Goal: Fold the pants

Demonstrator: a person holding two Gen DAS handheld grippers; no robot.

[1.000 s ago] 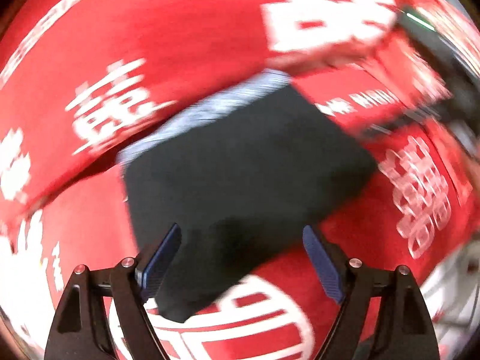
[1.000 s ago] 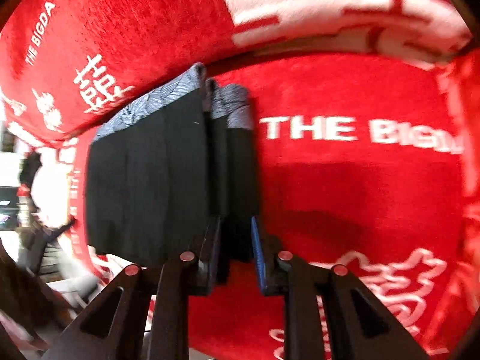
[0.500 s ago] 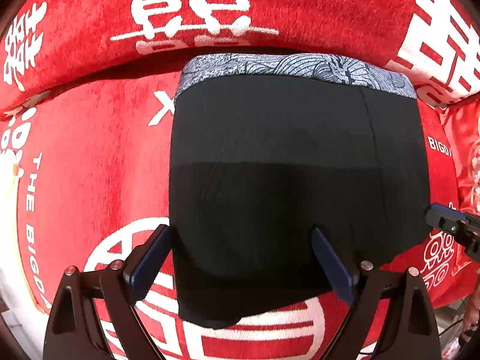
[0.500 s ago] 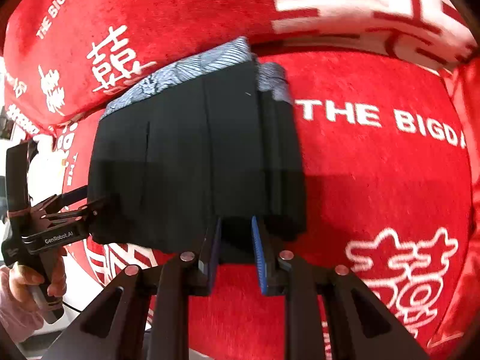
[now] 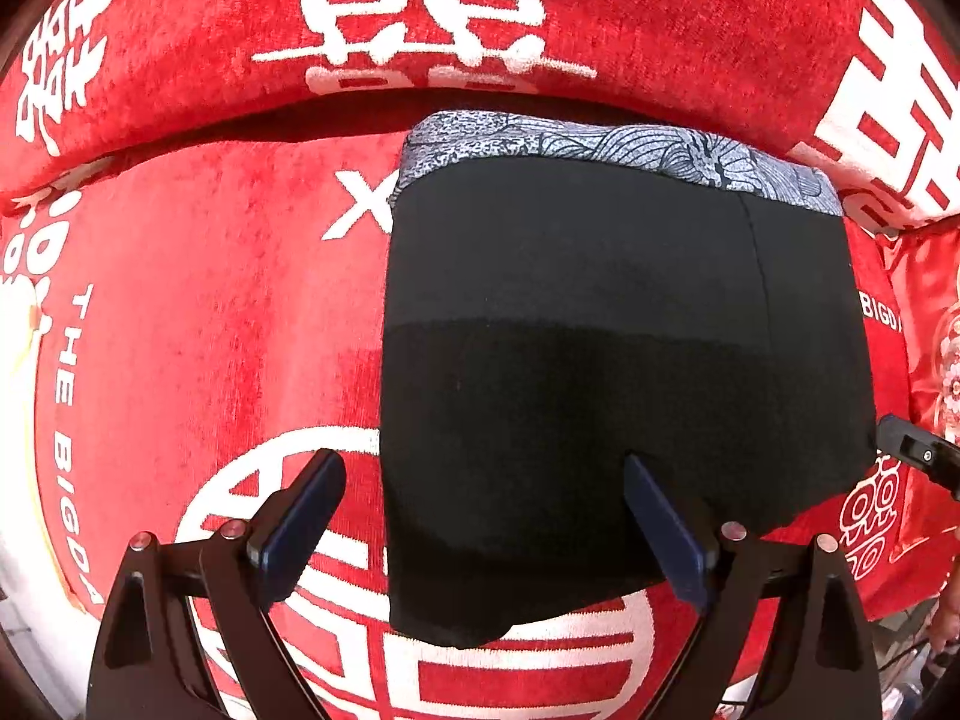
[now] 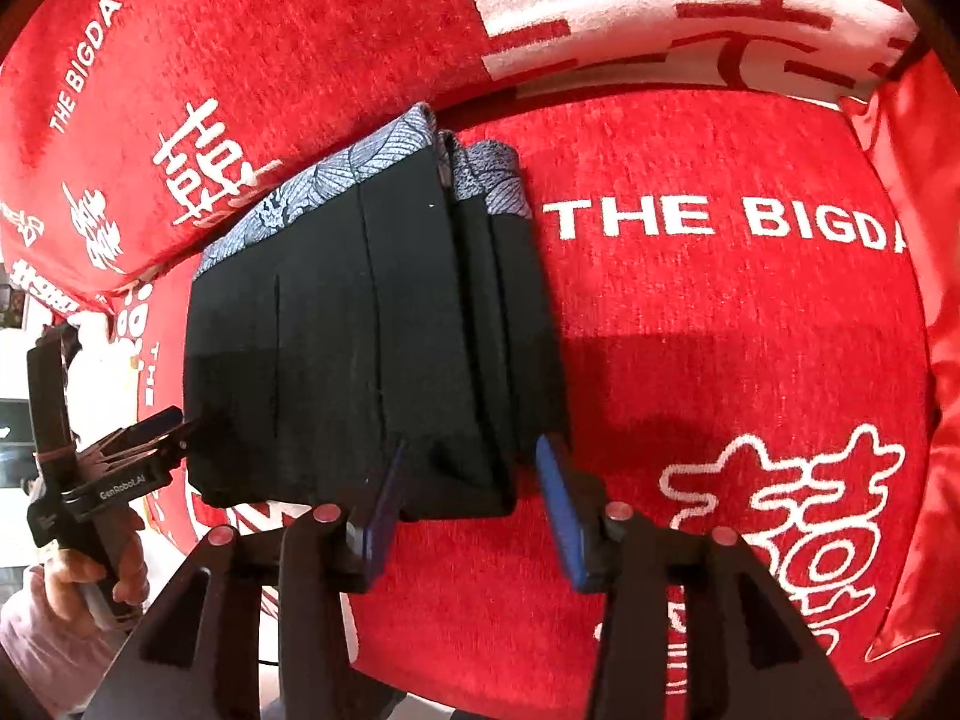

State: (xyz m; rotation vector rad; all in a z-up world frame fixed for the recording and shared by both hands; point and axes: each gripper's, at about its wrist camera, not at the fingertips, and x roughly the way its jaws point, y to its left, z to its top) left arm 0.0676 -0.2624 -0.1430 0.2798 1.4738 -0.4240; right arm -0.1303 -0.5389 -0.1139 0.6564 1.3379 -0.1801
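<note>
The pants (image 5: 600, 372) are black shorts with a grey patterned waistband (image 5: 630, 150), folded flat on a red seat cushion (image 5: 210, 330). In the right wrist view the pants (image 6: 360, 348) show stacked folded layers along their right edge. My left gripper (image 5: 486, 504) is open at the near hem, left finger over bare cushion, right finger over the cloth. My right gripper (image 6: 474, 480) is open, its fingers either side of the folded near-right corner, gripping nothing. The left gripper also shows in the right wrist view (image 6: 144, 438), at the pants' left edge.
A red backrest cushion (image 5: 420, 18) with white characters rises just behind the waistband. A shiny red pillow (image 6: 924, 300) lies at the right. The cushion's front edge is close below both grippers. A hand in a pink sleeve (image 6: 54, 612) holds the left gripper.
My right gripper has opened and let go of the folded right edge of the pants. My left gripper swung to face the pants squarely, then shifted slightly left, staying open.
</note>
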